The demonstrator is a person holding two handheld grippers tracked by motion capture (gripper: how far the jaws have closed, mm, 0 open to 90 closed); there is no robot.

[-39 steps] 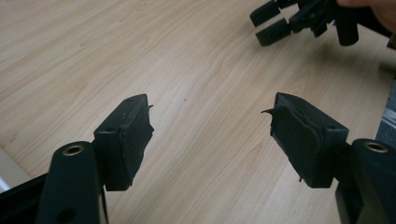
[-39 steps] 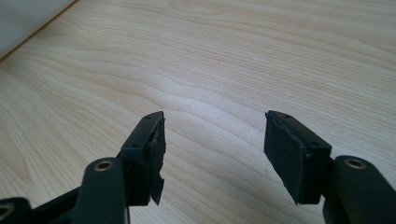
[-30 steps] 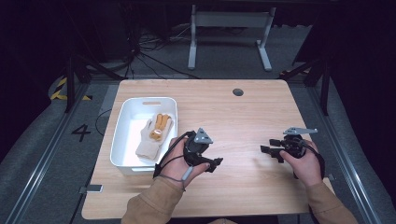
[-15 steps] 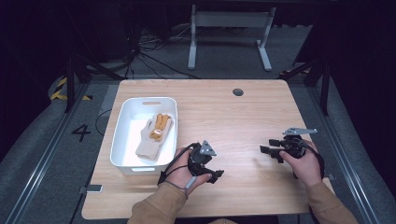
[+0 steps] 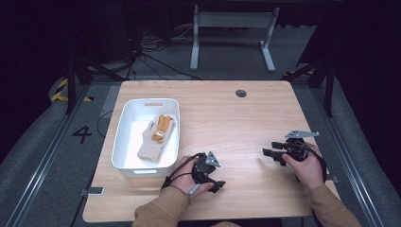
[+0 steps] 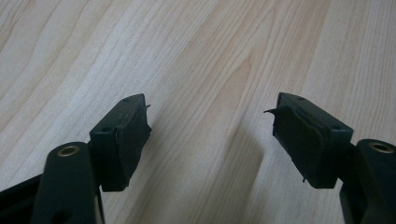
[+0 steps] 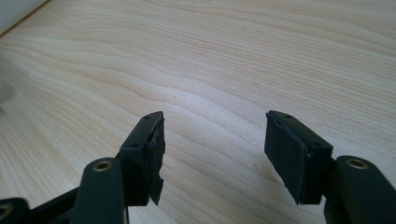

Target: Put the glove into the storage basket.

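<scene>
Light wooden table [image 5: 227, 118], white bin [image 5: 124, 142] resting near its left edge

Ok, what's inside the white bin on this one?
The white bin holds a beige glove lying flat, with an orange-brown item resting on its finger end. Whatever lies under the glove is covered; the rest of the bin floor is bare.

The counter [image 5: 246, 118] is evenly bright under overhead light while the surrounding floor is dim; close-up jaws look slightly soft, casting faint shadows.
</scene>
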